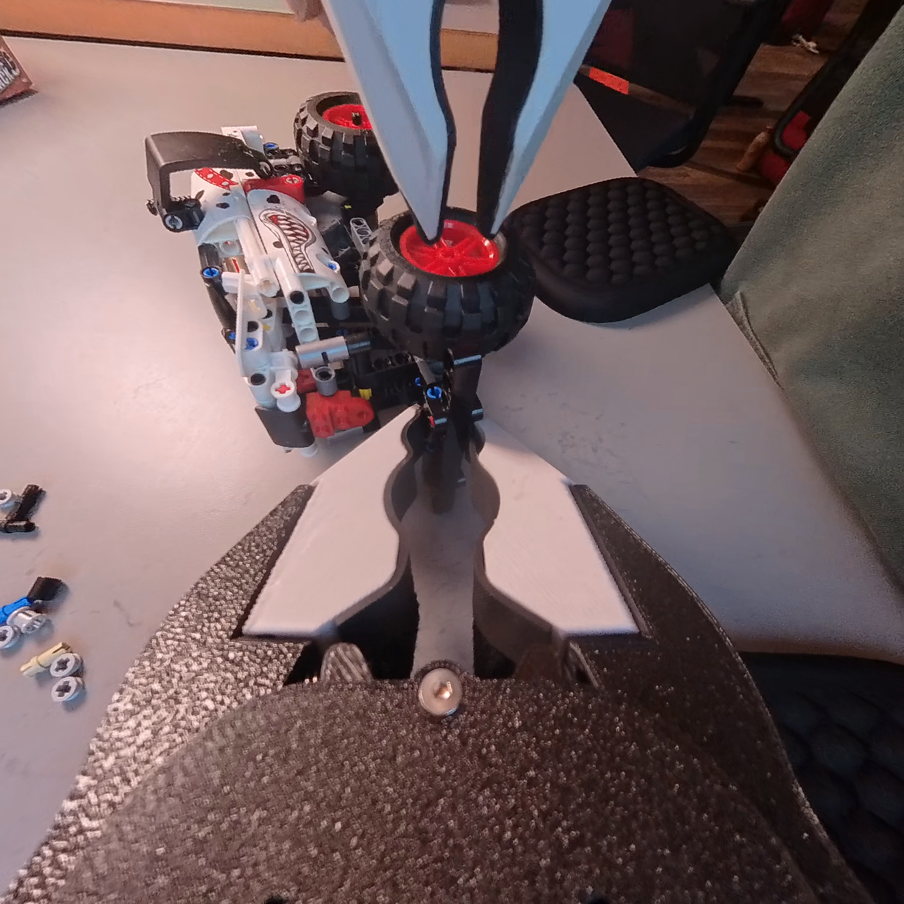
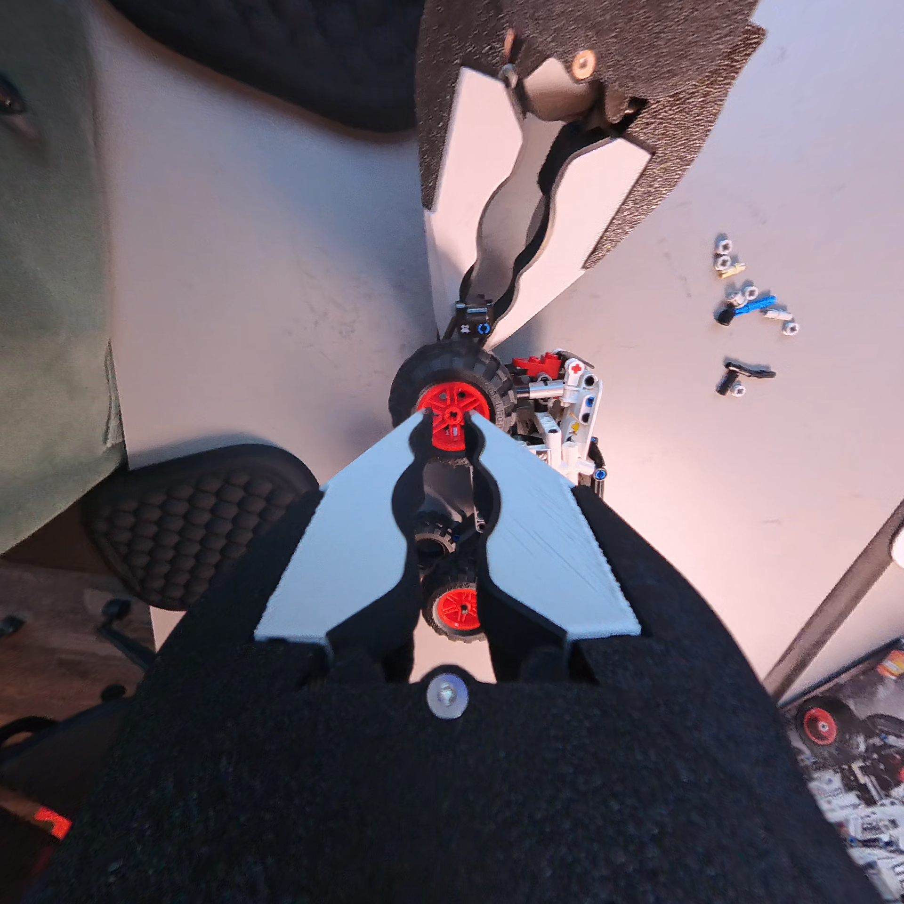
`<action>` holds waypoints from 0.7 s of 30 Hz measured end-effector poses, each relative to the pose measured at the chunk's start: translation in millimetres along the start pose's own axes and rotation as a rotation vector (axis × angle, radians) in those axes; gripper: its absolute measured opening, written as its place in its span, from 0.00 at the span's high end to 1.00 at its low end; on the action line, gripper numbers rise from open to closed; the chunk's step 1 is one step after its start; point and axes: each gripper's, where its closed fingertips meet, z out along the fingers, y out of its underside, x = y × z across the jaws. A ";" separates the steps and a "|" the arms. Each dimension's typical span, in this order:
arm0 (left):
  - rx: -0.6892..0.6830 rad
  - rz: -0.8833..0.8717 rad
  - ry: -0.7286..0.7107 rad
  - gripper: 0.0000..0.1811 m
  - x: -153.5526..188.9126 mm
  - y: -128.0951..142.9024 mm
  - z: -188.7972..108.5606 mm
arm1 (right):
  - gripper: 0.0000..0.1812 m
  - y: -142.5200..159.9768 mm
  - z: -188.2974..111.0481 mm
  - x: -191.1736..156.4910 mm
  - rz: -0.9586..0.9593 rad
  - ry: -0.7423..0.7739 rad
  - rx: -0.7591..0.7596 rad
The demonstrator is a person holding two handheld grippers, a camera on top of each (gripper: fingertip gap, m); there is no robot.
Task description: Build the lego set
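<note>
Ok, left gripper [image 1: 447, 416] jaws pinching the truck's black front frame [image 1: 440, 391], right gripper [image 2: 446, 416] jaws slightly spread, tips on the red wheel hub [image 2: 452, 416].

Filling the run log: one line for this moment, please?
left tool: shut on black frame piece | right tool: tips on red wheel hub | truck: on its side

Both wrist views look steeply down, close, from opposite sides; both share the red-hubbed wheel [image 1: 447, 274] [image 2: 452, 416]

My right gripper [image 2: 446, 415] hides the truck's [image 1: 274, 274] middle; lower right, a printed sheet [image 2: 851, 763] runs off frame, details blurred.
</note>
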 end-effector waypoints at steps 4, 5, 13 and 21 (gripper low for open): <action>0.000 0.002 -0.004 0.94 0.1 -0.1 0.5 | 0.97 5.0 8.2 2.7 0.018 0.037 -0.030; 0.000 0.000 -0.005 0.94 0.1 -0.2 0.5 | 0.97 5.3 8.6 2.9 0.017 0.044 -0.039; 0.002 -0.004 -0.007 0.94 -0.1 -0.6 0.2 | 0.97 5.2 12.8 2.6 0.022 0.079 -0.050; 0.001 -0.008 -0.011 0.94 0.5 -0.9 0.4 | 0.98 3.7 16.5 1.1 0.053 0.097 -0.009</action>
